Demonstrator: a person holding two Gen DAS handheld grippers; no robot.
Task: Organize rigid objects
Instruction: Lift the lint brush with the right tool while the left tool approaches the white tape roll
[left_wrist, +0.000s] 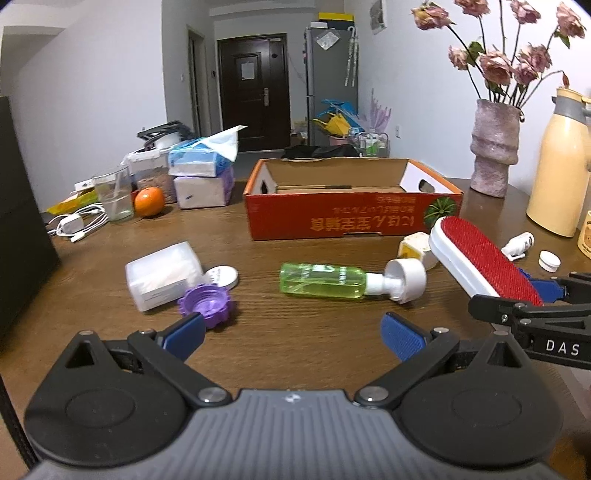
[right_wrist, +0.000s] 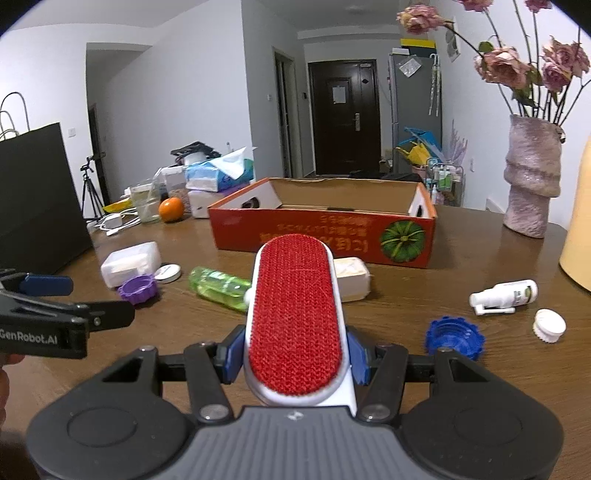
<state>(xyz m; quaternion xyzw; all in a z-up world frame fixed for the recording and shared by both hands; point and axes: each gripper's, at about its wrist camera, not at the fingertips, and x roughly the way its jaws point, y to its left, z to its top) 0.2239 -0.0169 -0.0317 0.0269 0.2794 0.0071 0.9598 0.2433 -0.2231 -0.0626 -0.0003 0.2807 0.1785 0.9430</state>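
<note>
1. Lint brush (right_wrist: 295, 314): white plastic body w/ red bristle face, clamped near its rear end in the right gripper (right_wrist: 295, 356), jaws partway closed on its sides. It sticks out fwd over the table (right_wrist: 480, 387), aimed at the orange box (right_wrist: 321, 236).
2. Handling, my guess: light, stiff, not fragile. Smooth plastic sides could slip; pads on the white edges, not the bristles, look like the right hold.
3. Left gripper (left_wrist: 295, 334): jaws wide apart, nothing between them, above the table near the purple cap (left_wrist: 207, 304).
4. Other loose bits: green bottle (left_wrist: 321, 280) lying on its side, white tub (left_wrist: 162, 275), small spray bottle (right_wrist: 504, 293).
5. Right wrist view only: blue cap (right_wrist: 454, 338) just beside the gripper, pads pressing both brush sides.
6. Left wrist view only: brush seen side-on, raised clear of the table; box interior looks empty as far as visible.
</note>
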